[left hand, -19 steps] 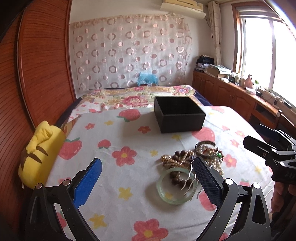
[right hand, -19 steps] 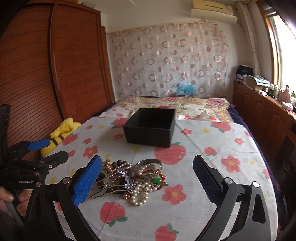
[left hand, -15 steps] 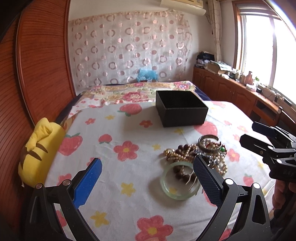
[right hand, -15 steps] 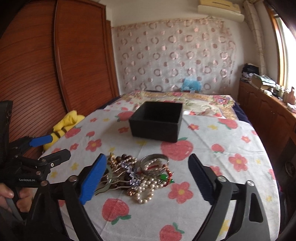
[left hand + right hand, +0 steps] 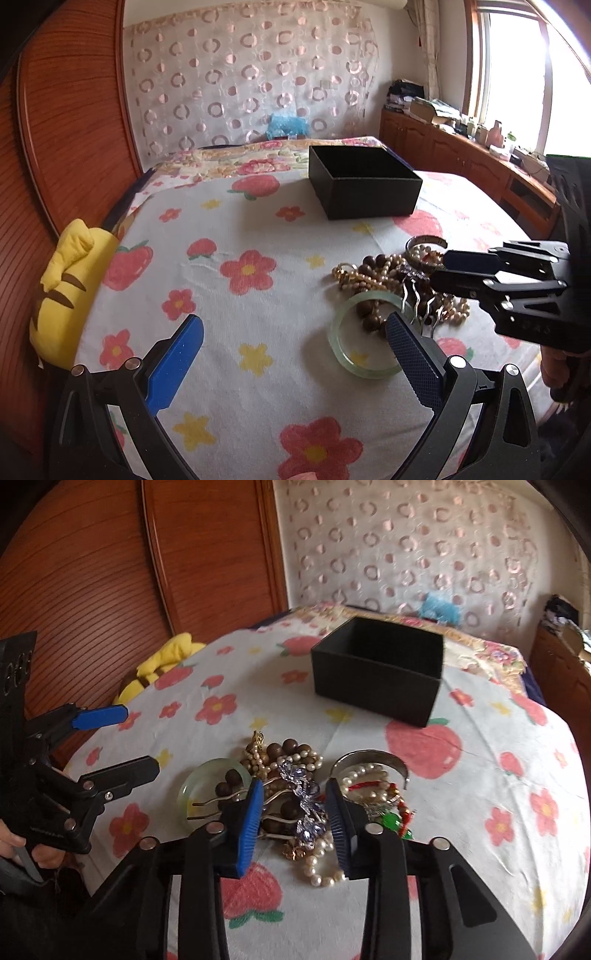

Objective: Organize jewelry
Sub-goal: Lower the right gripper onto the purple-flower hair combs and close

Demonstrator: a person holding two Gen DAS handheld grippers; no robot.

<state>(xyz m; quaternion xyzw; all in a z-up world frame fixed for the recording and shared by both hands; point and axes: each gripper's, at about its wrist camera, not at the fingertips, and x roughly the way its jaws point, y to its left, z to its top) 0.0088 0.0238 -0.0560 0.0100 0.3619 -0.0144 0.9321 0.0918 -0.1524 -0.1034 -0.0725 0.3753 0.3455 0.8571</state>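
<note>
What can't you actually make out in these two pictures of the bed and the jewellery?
- Floor of the black box: both views, hidden by its own walls and shadow.
- Hair comb: right wrist view, whether the right tool touches it; its pads flank it.
- Pearl strands: tangled in the pile, count unclear.
- Green bangle: left wrist view, partly behind the left tool.
- Windowsill clutter: too small, overexposed.

L gripper (image 5: 291,354): jaws wide apart, low | R gripper (image 5: 295,812): jaws partly closed, angled down
</note>
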